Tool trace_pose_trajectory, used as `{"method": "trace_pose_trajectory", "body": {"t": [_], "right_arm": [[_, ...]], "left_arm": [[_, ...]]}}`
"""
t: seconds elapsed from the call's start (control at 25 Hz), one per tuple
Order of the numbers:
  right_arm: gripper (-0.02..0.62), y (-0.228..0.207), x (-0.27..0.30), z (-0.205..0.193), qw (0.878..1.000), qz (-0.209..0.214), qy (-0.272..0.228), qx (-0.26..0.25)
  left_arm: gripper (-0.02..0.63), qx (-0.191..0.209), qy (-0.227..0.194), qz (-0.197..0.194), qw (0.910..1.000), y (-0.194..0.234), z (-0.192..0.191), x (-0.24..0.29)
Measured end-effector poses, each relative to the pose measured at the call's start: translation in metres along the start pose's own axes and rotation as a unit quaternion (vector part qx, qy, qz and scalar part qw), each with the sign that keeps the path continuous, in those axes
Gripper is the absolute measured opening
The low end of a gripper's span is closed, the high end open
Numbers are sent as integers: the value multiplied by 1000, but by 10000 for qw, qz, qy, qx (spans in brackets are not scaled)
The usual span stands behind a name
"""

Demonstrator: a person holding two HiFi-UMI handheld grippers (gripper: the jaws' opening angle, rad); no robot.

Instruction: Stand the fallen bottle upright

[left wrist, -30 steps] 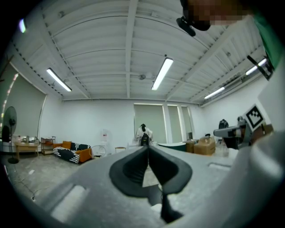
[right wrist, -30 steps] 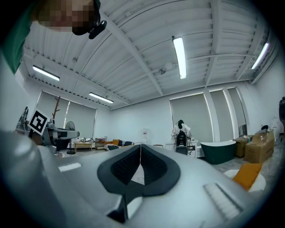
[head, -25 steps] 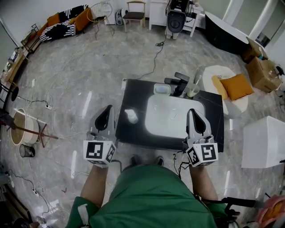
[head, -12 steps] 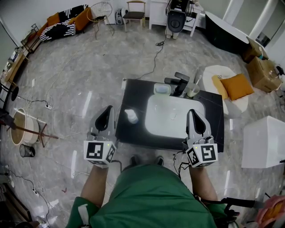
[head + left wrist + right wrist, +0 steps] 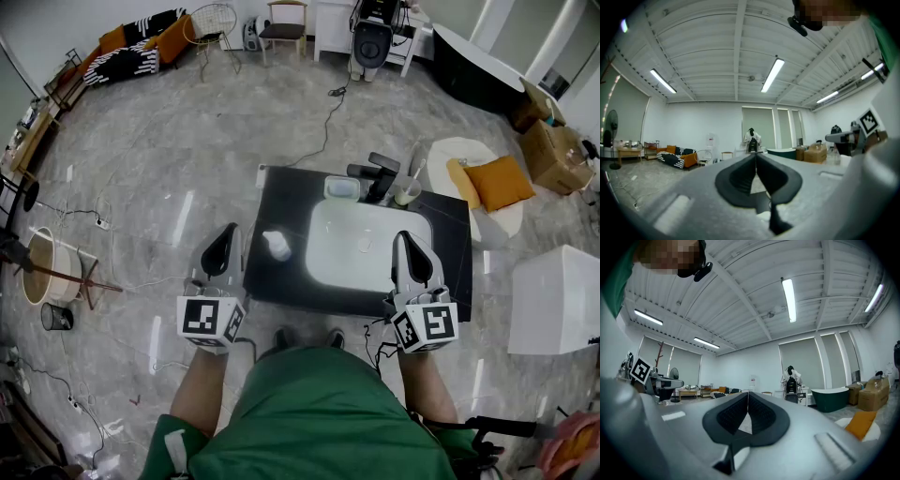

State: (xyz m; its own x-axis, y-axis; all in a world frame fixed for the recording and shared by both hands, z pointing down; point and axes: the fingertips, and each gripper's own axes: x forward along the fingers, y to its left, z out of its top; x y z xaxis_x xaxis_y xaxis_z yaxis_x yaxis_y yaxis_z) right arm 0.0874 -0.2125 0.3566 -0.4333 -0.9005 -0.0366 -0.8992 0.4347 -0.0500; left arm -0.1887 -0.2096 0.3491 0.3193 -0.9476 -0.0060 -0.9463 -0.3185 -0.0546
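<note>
Where the counter [image 5: 289, 199] is dark, the bottle [image 5: 277, 245] seemingly lies toppled.

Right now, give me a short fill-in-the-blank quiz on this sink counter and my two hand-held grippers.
The white bottle lies on its ____ on the black counter.
In the head view it is ____ of the white basin.
The jaws of the left hand-held gripper are ____.
The hand-held gripper nearer the bottle is the ____ one.
Missing: side; left; shut; left.
</note>
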Motion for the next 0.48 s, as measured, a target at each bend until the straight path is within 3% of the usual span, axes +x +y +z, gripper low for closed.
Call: {"method": "trace_pose_trajectory", "body": {"t": [0.48], "right_arm": [[3, 1, 4, 1, 10000, 18, -6, 38]], "left_arm": [[2, -9, 73, -6, 10000, 3, -5, 4]]}}
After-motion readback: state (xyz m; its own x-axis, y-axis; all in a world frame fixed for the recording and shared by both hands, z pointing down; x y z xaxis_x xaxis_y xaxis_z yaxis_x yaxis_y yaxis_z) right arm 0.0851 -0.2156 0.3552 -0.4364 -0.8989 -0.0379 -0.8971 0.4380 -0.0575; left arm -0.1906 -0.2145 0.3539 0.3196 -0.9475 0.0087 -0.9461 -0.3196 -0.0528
